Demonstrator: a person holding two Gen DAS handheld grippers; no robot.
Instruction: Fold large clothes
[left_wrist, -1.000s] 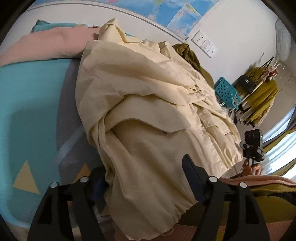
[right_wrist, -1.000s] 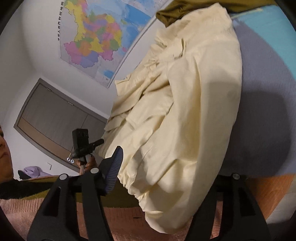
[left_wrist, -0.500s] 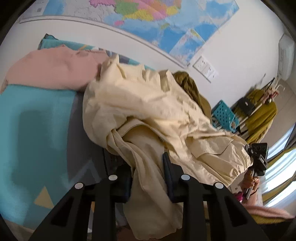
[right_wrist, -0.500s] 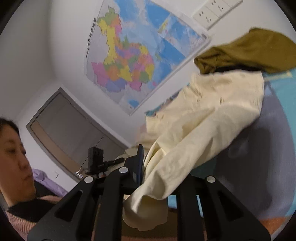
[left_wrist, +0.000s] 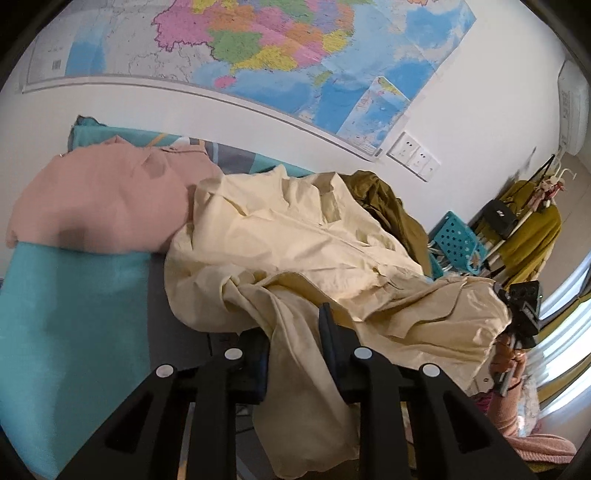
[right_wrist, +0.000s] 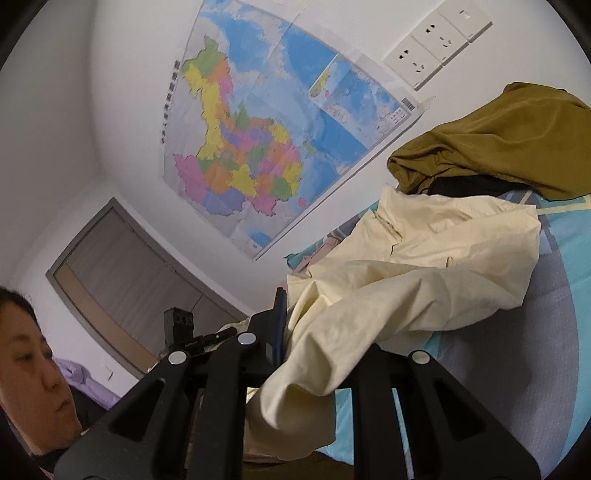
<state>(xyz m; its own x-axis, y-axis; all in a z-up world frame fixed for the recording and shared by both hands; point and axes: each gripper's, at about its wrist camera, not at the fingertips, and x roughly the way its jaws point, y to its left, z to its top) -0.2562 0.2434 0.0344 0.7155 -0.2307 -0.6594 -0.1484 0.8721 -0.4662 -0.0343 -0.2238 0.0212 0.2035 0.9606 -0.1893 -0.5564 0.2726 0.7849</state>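
A large cream jacket (left_wrist: 295, 236) lies crumpled on the teal and grey bed (left_wrist: 74, 314). In the left wrist view its hem is bunched between the fingers of my left gripper (left_wrist: 295, 332), whose jaws are closing on the cloth and press on it. The hem stretches right toward my right gripper (left_wrist: 524, 306), held up by a hand. In the right wrist view the cream jacket (right_wrist: 424, 266) drapes over my right gripper (right_wrist: 321, 332), which is shut on a fold; the cloth hides its right finger. The lifted edge hangs slack below both grippers.
A pink garment (left_wrist: 103, 199) lies at the bed's far left and an olive garment (left_wrist: 391, 210) behind the jacket by the wall. A blue perforated basket (left_wrist: 456, 240) and a clothes rack (left_wrist: 528, 221) stand at the right. A person (right_wrist: 29, 369) is at the left.
Both grippers went from open around the jacket's hem to clamped on it and rose, lifting the edge off the bed. More of the wall map now shows in both views.
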